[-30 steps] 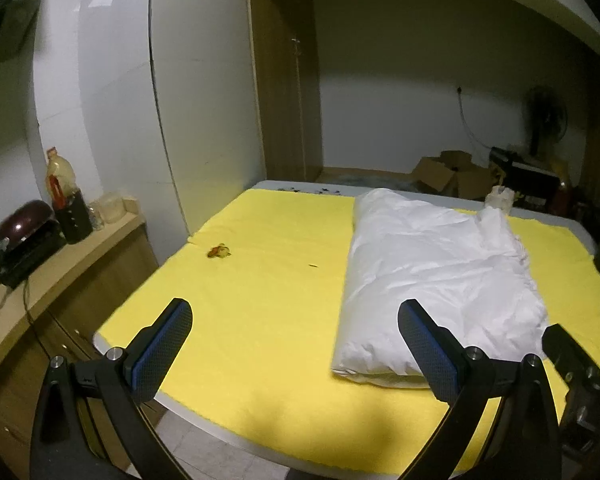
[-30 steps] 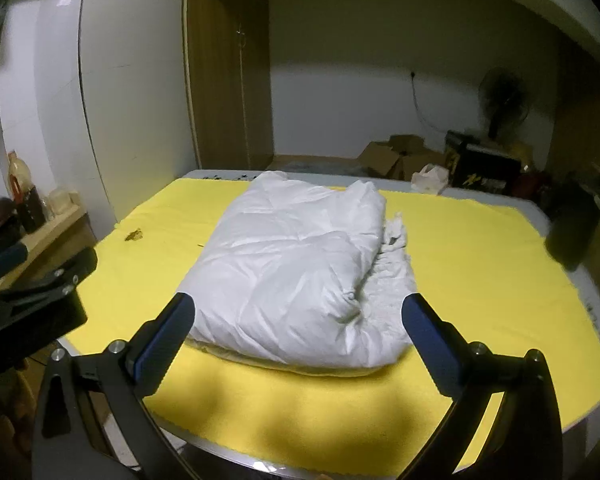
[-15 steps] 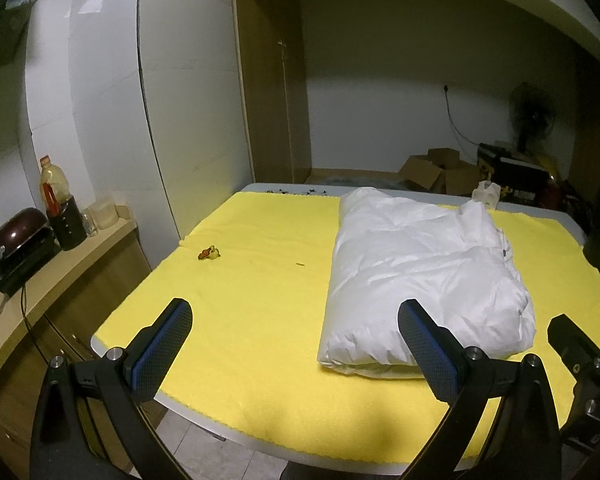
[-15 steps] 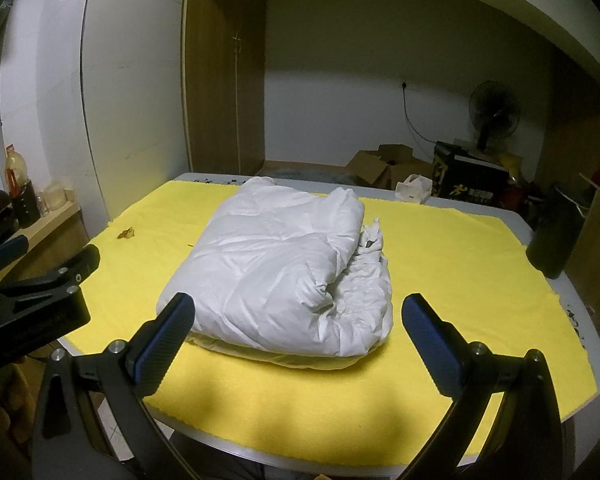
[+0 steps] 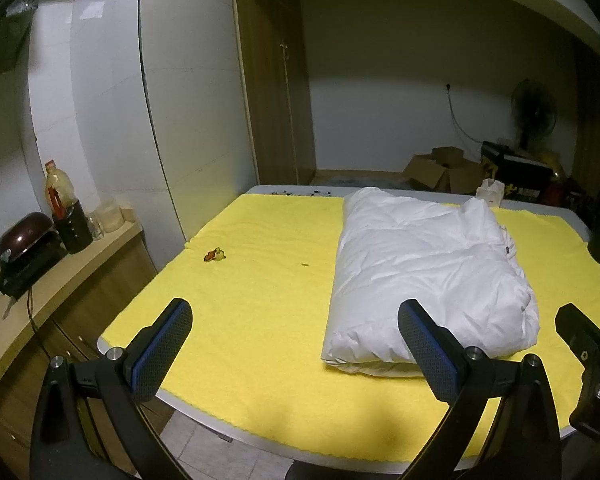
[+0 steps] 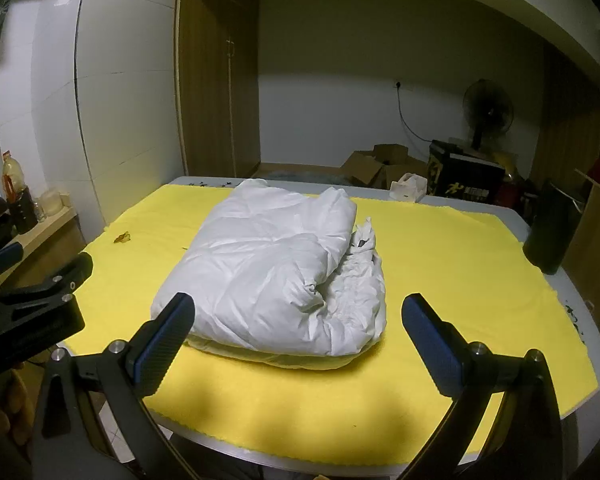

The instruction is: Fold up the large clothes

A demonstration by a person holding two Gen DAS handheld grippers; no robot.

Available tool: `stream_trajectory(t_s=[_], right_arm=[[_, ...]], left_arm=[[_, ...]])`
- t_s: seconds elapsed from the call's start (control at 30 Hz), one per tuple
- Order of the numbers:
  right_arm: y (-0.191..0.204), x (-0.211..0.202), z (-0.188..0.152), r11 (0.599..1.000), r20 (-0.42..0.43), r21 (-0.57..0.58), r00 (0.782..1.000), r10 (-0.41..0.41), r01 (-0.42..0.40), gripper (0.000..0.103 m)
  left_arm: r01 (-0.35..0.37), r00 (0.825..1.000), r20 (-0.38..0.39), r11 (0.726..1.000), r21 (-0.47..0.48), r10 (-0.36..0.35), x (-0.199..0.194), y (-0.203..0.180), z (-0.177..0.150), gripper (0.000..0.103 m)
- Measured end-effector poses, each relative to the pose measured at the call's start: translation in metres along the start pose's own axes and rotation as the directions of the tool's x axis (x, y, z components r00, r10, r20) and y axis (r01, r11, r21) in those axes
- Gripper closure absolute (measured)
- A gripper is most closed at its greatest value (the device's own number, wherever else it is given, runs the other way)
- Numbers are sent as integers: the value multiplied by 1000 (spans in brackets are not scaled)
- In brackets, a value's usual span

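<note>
A white puffy garment (image 5: 424,276) lies folded into a thick bundle on the yellow cloth (image 5: 260,292) that covers the table; it also shows in the right wrist view (image 6: 276,276) on the cloth (image 6: 452,264). My left gripper (image 5: 294,348) is open and empty, held back from the table's near edge, left of the bundle. My right gripper (image 6: 298,340) is open and empty, in front of the bundle and apart from it. The left gripper also shows at the left edge of the right wrist view (image 6: 32,308).
A small orange scrap (image 5: 215,255) lies on the cloth at the left. A wooden counter (image 5: 56,276) with a dark pot (image 5: 22,236) and a bottle (image 5: 58,188) stands left. A dark cylinder (image 6: 550,232) stands at the table's right edge. Cardboard boxes (image 6: 376,164) and a fan (image 6: 487,114) are behind.
Both grippers have drawn back and up from the table, so the folded bundle looks smaller and farther. The bundle itself has not moved. Both grippers stay open.
</note>
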State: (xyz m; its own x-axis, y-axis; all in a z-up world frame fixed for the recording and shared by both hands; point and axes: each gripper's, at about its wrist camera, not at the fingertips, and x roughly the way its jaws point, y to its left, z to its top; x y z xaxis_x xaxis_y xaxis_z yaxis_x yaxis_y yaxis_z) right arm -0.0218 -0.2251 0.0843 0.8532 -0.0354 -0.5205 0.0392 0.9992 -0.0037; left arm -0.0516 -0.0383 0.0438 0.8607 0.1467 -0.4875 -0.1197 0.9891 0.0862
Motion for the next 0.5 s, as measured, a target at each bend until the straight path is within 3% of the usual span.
stream_trajectory(t_s=[0.5], right_arm=[[3, 0, -3, 1000, -2, -14, 1000, 7, -7, 0]], left_arm=[[3, 1000, -5, 1000, 1, -3, -5, 6, 1, 0]])
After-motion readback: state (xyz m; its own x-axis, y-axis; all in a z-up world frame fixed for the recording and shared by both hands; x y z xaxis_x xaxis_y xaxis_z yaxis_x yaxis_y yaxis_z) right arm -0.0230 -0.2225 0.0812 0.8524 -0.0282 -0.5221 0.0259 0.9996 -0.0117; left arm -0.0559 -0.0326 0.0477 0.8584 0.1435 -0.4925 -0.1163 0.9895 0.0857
